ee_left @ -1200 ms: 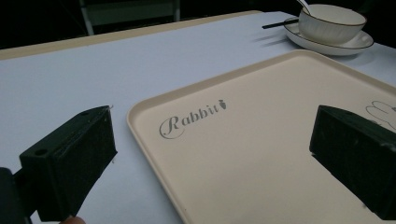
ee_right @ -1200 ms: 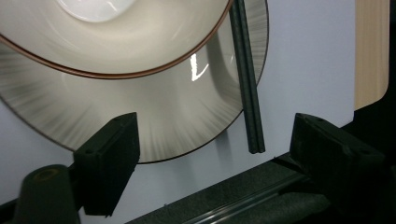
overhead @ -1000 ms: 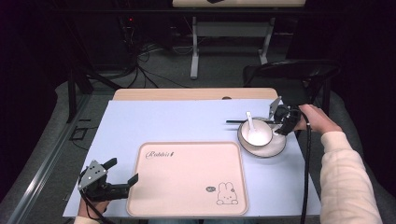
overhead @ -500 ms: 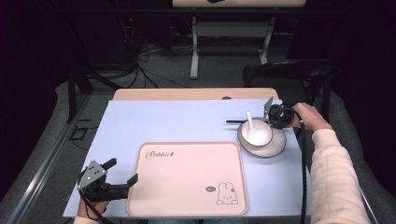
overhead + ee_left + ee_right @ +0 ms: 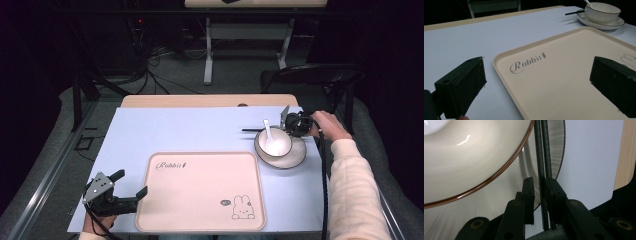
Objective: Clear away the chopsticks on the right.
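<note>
A white bowl (image 5: 276, 145) with a brown rim stands on a plate (image 5: 295, 159) at the right of the blue table, with a white spoon (image 5: 268, 130) in it. Two black chopsticks (image 5: 251, 131) lie across the plate's far edge. My right gripper (image 5: 288, 123) is at their right end. In the right gripper view the chopsticks (image 5: 541, 150) run between its jaws, which have just been closing. One pad touches them and a thin gap shows at the other. My left gripper (image 5: 132, 182) rests open and empty at the front left, beside the beige tray (image 5: 200, 200).
The tray (image 5: 564, 82) bears a "Rabbit" print and a bunny drawing and has nothing on it. A dark chair (image 5: 312, 77) stands behind the table's right end. Cables and a table leg are on the floor beyond.
The right gripper has shifted a little left and down to the chopsticks' end, and its jaws have narrowed around them. The left gripper has stayed put.
</note>
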Demonstrator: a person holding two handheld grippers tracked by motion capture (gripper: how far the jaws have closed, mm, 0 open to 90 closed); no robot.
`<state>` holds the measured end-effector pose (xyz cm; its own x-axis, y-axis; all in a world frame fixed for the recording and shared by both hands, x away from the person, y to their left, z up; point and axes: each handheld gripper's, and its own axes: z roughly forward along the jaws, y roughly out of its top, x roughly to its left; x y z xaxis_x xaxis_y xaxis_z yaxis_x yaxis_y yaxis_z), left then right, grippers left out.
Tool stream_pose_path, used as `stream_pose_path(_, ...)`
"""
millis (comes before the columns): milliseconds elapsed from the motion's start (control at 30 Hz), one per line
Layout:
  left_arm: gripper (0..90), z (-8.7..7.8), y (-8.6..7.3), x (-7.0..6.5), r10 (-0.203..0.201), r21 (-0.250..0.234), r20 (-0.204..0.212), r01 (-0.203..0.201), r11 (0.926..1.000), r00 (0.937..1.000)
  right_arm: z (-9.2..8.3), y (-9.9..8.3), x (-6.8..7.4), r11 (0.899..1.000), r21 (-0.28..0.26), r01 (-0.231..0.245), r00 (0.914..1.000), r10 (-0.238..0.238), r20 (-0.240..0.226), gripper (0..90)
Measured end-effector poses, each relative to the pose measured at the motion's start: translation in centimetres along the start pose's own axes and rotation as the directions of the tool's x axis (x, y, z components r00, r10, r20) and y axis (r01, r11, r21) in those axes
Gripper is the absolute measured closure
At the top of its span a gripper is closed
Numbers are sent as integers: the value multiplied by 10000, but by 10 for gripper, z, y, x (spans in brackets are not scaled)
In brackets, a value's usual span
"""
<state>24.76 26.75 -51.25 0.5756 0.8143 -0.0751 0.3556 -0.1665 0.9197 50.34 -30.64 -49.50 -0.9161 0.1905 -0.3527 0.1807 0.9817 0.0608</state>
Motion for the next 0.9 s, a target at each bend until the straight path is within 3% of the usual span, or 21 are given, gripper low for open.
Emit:
stream_pose_path(33, 1, 0, 0, 0, 5, 0, -3, -5, 10000, 10000, 1, 0, 1, 9998, -112, -141, 9999, 141, -32, 784)
stream_pose_path(167, 1, 0, 0, 0, 17, 9, -21, -17, 10000, 10000, -1, 1, 3, 10000, -3, -35, 9999, 35, -123, 800)
stream_pose_path(200, 1, 0, 0, 0, 14, 6, -23, -14, 10000, 10000, -2, 2, 2, 9998, 125, 179, 9996, -176, -235, 806)
stream_pose_path(300, 1, 0, 0, 0, 5, -2, -1, -5, 10000, 10000, 0, 1, 4, 9998, 150, 106, 9994, -101, -334, 805)
stream_pose_path(667, 1, 0, 0, 0, 22, 36, 14, -22, 10000, 10000, -2, 4, 2, 9995, -34, 324, 9990, -323, 307, 736)
stream_pose_path(733, 1, 0, 0, 0, 22, 15, -4, -22, 10000, 10000, 1, 4, 2, 9994, 260, 213, 9997, -216, 113, 736)
stream_pose_path(800, 1, 0, 0, 0, -1, -8, 2, 1, 10000, 10000, 4, 3, 2, 9997, 33, 245, 9996, -245, 116, 754)
stream_pose_path(900, 1, 0, 0, 0, -15, 17, 9, 15, 10000, 10000, 5, 4, 3, 9994, 283, 180, 9998, -179, -39, 770)
